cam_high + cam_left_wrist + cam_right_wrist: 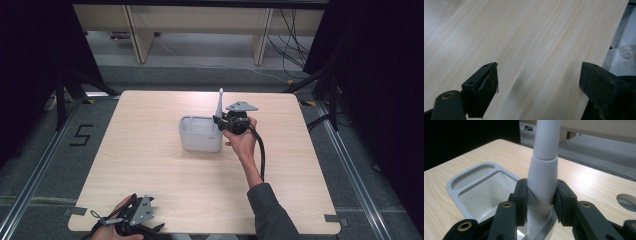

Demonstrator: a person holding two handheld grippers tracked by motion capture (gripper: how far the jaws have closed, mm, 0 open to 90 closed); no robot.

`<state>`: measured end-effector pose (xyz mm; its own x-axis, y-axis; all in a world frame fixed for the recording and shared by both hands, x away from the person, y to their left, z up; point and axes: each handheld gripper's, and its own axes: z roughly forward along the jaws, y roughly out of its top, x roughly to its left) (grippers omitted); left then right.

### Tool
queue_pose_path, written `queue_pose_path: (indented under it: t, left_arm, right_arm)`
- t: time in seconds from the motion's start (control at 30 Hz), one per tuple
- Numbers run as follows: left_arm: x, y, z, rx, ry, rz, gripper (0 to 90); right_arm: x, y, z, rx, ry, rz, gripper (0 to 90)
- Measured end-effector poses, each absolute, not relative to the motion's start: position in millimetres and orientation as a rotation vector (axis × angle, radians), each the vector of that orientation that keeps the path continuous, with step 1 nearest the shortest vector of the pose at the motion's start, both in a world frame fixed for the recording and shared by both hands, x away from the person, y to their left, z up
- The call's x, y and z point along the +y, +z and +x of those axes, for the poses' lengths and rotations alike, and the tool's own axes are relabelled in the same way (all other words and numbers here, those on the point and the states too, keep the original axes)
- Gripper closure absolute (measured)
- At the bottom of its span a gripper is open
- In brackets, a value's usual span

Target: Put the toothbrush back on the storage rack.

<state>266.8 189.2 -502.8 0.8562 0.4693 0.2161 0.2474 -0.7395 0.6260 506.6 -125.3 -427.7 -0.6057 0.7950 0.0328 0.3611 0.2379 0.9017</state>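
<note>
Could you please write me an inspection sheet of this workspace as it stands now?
Surface: light wooden table, bare apart from the bin; a round hole shows in the right gripper view.
Job's things: grey bin near the centre, open top; white long-handled tool standing upright at the bin's right rim.
Clutter: nothing seen.
Grippers: right gripper shut on the tool's lower handle; left gripper open, holding nothing, at the table's near left edge.
Cables: black cable trails from the right gripper along the forearm; loose cables on the floor beyond the table.
Surroundings: dark curtains on both sides, grey floor, a "5" marked in tape at left, pale furniture behind.
</note>
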Motion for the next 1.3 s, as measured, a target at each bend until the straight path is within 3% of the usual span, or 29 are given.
queue_pose_path:
  t: [0.33,0.83,1.3]
  left_arm:
    - [189,-503,267,0.513,0.482,2.432,15.3]
    - [189,-503,267,0.509,0.481,2.433,15.3]
    - [189,-503,267,0.521,0.484,2.422,15.3]
  right_arm:
    - [-124,-430,506,2.086,1.366,1.067,66.0]
    - [-132,-419,497,2.062,1.367,1.09,42.8]
    - [-143,-415,476,2.047,1.407,1.078,38.9]
